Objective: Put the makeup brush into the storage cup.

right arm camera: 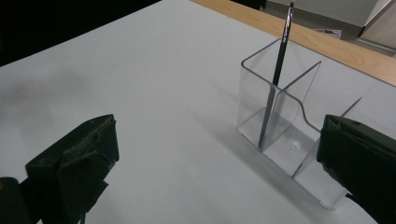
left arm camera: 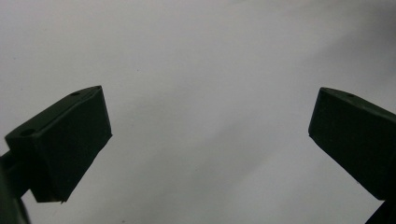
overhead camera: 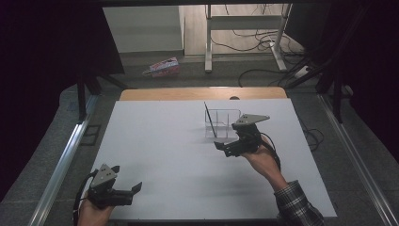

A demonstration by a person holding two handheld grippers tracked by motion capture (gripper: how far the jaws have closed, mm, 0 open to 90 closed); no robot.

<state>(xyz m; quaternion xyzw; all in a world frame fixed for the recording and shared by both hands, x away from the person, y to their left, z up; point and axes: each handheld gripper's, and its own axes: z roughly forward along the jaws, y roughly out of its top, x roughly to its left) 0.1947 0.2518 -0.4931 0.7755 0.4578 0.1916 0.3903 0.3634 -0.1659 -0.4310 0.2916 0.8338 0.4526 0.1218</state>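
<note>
Risk, as I judge it: your right gripper [overhead camera: 229,144] sits just beside the clear plastic divided pen holder [overhead camera: 223,123], jaws spread and empty. Swing a jaw sideways and you could clip the light holder's wall, skidding or tipping it on the white tabletop [overhead camera: 164,155]. The thin black pencil [right arm camera: 275,84] stands tilted in the holder's end compartment, tip down, leaning on the rim; a knock could spill it.

Pose: right hand [overhead camera: 263,160] raised, gripper angled down-left near the holder. Left gripper [overhead camera: 123,192] rests low at the table's near edge, jaws spread, holding nothing, well apart from the holder.
</note>
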